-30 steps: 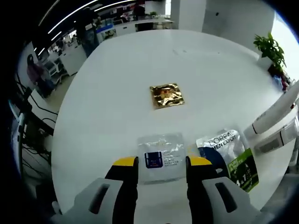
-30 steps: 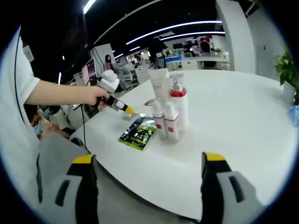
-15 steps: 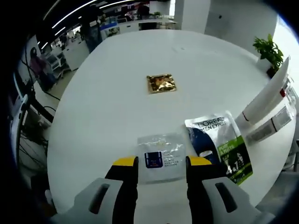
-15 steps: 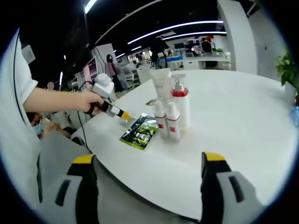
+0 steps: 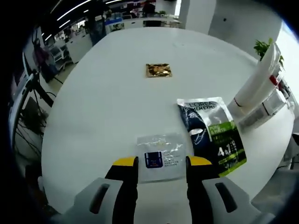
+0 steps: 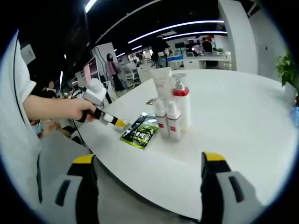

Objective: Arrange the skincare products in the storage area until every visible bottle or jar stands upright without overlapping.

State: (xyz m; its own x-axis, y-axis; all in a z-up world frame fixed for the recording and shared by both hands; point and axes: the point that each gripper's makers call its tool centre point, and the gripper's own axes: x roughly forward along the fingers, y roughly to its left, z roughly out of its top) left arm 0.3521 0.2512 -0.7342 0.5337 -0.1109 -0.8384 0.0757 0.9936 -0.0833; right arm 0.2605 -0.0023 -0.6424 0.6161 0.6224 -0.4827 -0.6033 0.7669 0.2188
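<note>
Left claw [image 5: 161, 161] pinches the clear sachet [image 5: 161, 156]; right claw [image 6: 149, 161] is spread. Set it flat on the desk [image 5: 107, 102], clear of the green sachet [image 5: 212, 135].

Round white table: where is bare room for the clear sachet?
Free: the round white table between the gold foil packet and clear sachet. Crowded: the upright white bottles by the green-and-black pouch.

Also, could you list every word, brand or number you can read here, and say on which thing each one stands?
"L'OREAL MEN EXPERT": top of the green and dark packet.
"4" and "1", large: lower part of that packet.
Clear sachet between the left tool tips: print too small.
Bottles, gold sachet: blurred.
</note>
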